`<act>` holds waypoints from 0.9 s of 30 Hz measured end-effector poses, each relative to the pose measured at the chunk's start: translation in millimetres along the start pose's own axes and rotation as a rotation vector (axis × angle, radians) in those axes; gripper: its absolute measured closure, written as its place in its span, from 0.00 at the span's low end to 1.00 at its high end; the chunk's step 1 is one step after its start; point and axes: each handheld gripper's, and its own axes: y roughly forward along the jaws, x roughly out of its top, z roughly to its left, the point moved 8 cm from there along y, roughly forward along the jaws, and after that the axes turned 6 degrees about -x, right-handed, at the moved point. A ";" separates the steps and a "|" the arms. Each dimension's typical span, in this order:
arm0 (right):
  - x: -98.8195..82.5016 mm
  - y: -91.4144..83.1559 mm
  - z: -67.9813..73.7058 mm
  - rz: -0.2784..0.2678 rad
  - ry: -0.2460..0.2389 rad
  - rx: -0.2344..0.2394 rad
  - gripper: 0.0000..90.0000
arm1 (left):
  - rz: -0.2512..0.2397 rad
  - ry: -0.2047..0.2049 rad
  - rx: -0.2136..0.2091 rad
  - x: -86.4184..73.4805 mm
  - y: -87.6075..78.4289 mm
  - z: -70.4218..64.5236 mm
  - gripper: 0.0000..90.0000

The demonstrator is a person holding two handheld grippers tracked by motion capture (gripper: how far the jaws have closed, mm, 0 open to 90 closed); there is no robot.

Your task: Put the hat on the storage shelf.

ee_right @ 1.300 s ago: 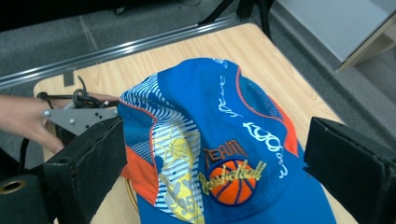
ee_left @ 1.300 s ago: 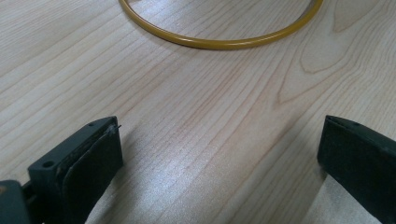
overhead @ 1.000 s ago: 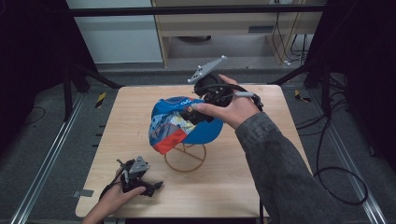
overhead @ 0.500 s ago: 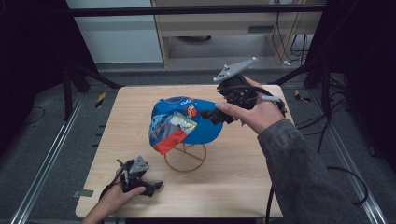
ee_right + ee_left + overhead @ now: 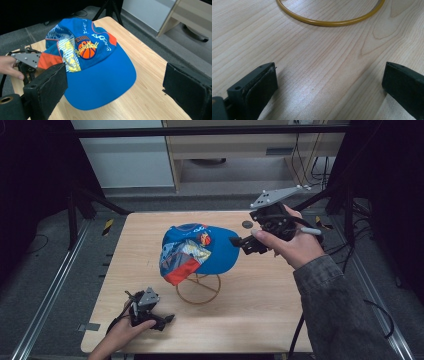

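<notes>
Clearly "Basketball" on the blue cap [image 5: 100,72], both tongs wide apart, gripping nothing.

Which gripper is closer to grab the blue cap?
The right gripper. It hovers open just off the brim of the blue basketball-print cap on the yellow wire stand. The left gripper rests open on the wooden table, near the stand's ring.
</notes>
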 end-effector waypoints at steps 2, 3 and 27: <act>-3.2 -3.1 -1.7 -0.002 0.003 -0.008 0.06 | -0.001 -0.001 0.000 0.1 0.1 -0.1 0.00; -5.2 -5.0 -3.3 -0.006 0.008 -0.017 0.06 | 0.000 -0.001 0.000 0.0 0.0 0.0 0.00; -66.6 -32.0 -31.5 -0.026 0.087 -0.149 0.09 | -0.002 -0.001 0.001 -0.3 -0.1 -0.6 0.00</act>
